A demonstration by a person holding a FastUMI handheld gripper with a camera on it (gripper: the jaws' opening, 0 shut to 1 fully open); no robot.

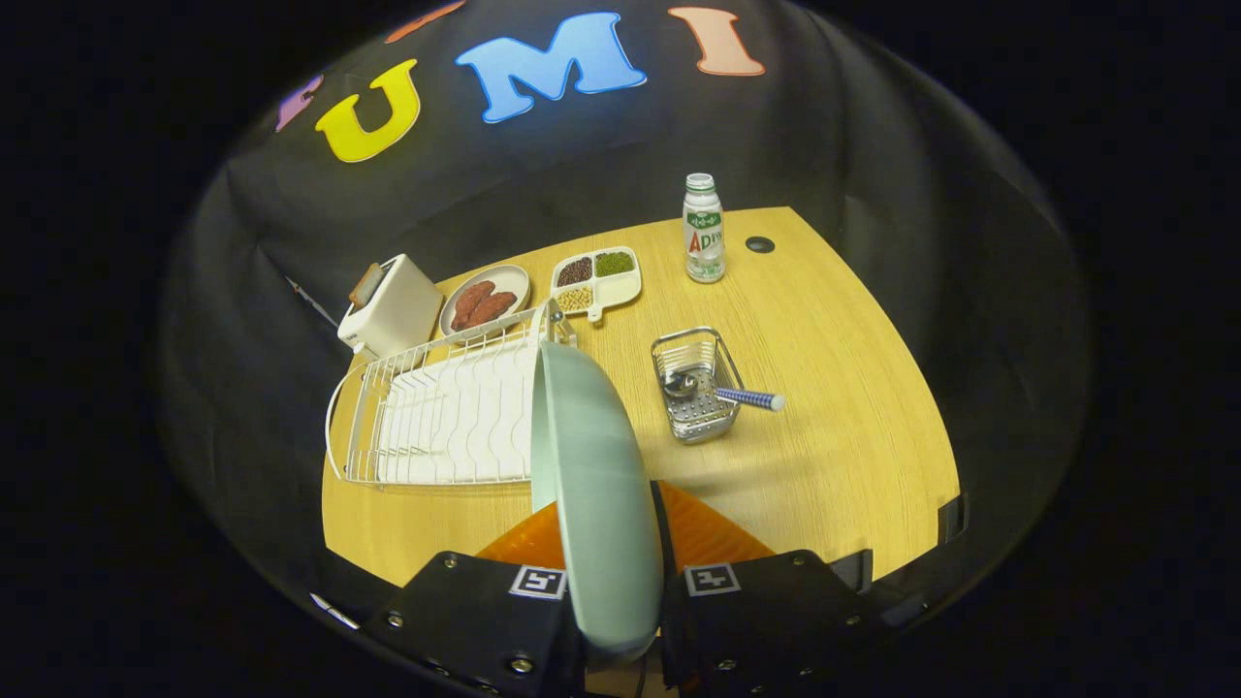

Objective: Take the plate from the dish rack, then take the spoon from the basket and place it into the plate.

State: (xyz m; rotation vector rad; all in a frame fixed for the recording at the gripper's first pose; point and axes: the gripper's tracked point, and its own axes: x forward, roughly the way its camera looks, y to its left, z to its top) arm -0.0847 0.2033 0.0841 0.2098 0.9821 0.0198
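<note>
A pale green plate (pixel 596 485) stands on edge between my fingers, and my gripper (pixel 620 582) is shut on its rim. The plate's far edge reaches the right end of the white wire dish rack (pixel 436 417), lifted just above and beside it. To the right, beyond the fingers, a small metal basket (pixel 693 388) sits on the wooden table (pixel 843 388). In it lies a spoon (pixel 722 393) with its bowl inside and its blue-and-white handle sticking out over the right rim.
Behind the rack stand a white toaster (pixel 391 305), a plate of sausages (pixel 485 301) and a divided tray of grains (pixel 596 276). A small bottle (pixel 704 230) stands further back by a dark table hole (pixel 760 244). An orange mat (pixel 708 533) lies under the fingers.
</note>
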